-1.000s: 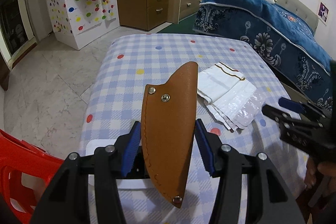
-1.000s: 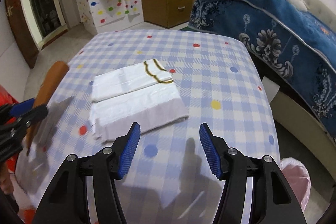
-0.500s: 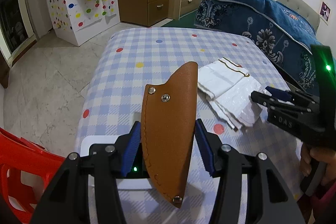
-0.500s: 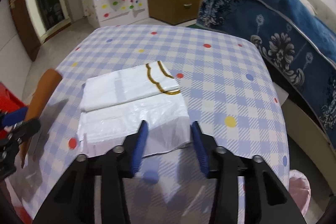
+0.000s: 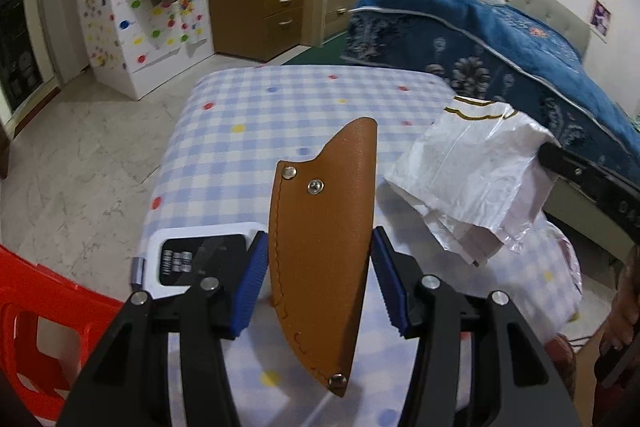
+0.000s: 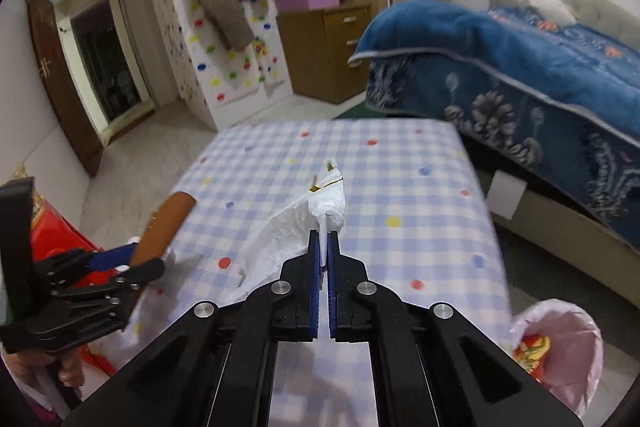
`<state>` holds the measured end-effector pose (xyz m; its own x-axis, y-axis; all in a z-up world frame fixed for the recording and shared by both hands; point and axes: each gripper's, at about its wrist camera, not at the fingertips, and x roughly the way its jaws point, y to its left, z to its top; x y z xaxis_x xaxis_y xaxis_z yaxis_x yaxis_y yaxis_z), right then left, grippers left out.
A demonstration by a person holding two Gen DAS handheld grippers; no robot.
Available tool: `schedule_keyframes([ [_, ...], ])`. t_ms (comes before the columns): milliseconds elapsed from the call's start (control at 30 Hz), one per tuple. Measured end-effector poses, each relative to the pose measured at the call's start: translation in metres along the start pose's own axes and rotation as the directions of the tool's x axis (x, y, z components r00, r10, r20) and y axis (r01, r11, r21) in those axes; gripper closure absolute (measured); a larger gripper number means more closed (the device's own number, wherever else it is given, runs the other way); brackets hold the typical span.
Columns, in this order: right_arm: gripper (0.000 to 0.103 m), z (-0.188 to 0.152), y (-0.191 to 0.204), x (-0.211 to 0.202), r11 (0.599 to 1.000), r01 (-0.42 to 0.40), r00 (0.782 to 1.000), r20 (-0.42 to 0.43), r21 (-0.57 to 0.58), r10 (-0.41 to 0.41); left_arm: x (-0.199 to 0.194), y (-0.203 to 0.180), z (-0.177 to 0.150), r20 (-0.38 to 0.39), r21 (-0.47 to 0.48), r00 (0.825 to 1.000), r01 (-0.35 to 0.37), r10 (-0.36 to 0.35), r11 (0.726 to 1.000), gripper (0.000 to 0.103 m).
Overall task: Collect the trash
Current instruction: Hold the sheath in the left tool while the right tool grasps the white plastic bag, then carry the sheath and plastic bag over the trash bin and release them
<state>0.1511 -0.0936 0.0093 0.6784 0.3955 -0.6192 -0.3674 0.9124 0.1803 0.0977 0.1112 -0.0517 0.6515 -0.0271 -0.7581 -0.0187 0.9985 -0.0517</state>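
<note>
You're mid-pickup here: your right gripper [image 6: 324, 267] has its jaws pinched tight on an edge of the white plastic bags [image 6: 296, 227], and the stack hangs above the checked tablecloth [image 6: 400, 187], drooping down on the side toward your left gripper. In the left wrist view the bags [image 5: 472, 179] sit up off the cloth, just right of the leather sheath. That brown leather sheath [image 5: 324, 239] stands between the blue pads of your left gripper [image 5: 318, 285], jaws drawn in around it. Looks like a light grip to me; I can't quite see both pads touching.

Next move, I'd guess, is swinging the bags over to the pink-lined bin [image 6: 560, 347], which sits off the table's near right corner with a red wrapper already inside. The plastic is floppy, so carry it high enough to clear the table edge.

Around the table: a white device [image 5: 196, 255] lies on its near left corner beside the sheath, a red plastic stool [image 5: 48, 311] stands off that side, and a bed with a blue blanket [image 6: 520, 67] runs along the right.
</note>
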Motion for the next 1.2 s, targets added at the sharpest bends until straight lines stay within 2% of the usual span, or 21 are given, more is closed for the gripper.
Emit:
schedule_keyframes([
  [233, 0.101, -0.024, -0.022, -0.058, 0.991, 0.126, 0.991, 0.035, 0.031, -0.127, -0.019, -0.051, -0.008, 0.019, 0.083, 0.995, 0.098, -0.1, 0.992, 0.052],
  [467, 0.1, -0.06, -0.065, -0.094, 0.966, 0.237, 0.97, 0.028, 0.106, -0.241, -0.019, -0.121, -0.02, 0.002, 0.211, 0.983, 0.181, -0.186, 0.96, 0.052],
  [700, 0.1, -0.088, -0.114, -0.13, 0.921, 0.327, 0.94, 0.026, 0.212, -0.34, -0.012, -0.195, -0.022, -0.025, 0.333, 0.965, 0.253, -0.259, 0.908, 0.052],
  [933, 0.1, -0.117, -0.165, -0.159, 0.851, 0.44, 0.889, -0.008, 0.287, -0.457, 0.0, -0.264, -0.029, -0.062, 0.428, 0.946, 0.315, -0.319, 0.848, 0.052],
  [1033, 0.1, -0.129, -0.185, -0.162, 0.818, 0.489, 0.864, -0.041, 0.304, -0.502, 0.01, -0.292, -0.033, -0.088, 0.464, 0.937, 0.339, -0.338, 0.819, 0.052],
  [1200, 0.1, -0.145, -0.21, -0.155, 0.788, 0.518, 0.85, -0.098, 0.334, -0.518, 0.031, -0.328, -0.035, -0.132, 0.503, 0.929, 0.363, -0.345, 0.785, 0.052],
])
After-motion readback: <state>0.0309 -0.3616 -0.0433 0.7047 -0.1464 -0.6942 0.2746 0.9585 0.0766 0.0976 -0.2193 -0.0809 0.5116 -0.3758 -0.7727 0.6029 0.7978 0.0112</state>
